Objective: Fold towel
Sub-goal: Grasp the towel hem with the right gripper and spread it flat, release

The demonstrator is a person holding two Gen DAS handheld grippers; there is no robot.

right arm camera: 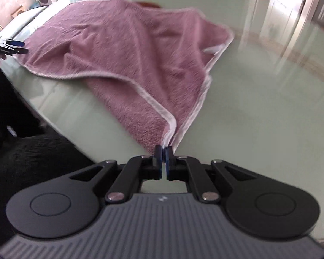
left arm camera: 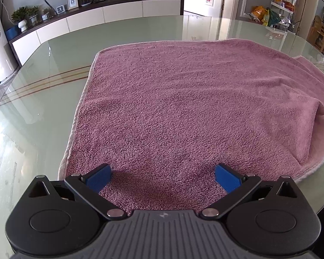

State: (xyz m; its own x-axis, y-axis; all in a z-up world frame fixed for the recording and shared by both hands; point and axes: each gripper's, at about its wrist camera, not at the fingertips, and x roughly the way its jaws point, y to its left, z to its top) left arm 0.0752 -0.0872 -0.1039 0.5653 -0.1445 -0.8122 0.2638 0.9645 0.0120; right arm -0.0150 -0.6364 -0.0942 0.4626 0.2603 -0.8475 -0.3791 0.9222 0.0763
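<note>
A mauve towel [left arm camera: 183, 99] with a pale hem lies spread on the glass table [left arm camera: 54, 82]. My left gripper [left arm camera: 163, 178] hovers open over its near edge, blue pads wide apart with only terry cloth below them. In the right wrist view the same towel [right arm camera: 123, 49] is rumpled and stretched toward me. My right gripper [right arm camera: 163, 151] is shut on the towel's hemmed corner, which is drawn out to a point just above the table. The left gripper [right arm camera: 17, 46] shows at the far left edge of that view, beside the towel's opposite end.
The table's near rim [right arm camera: 60, 133] runs just left of the held corner, with a dark seat below. A low white sideboard [left arm camera: 86, 19] with plants and frames stands beyond the table. Bare glass [right arm camera: 259, 108] stretches right of the towel.
</note>
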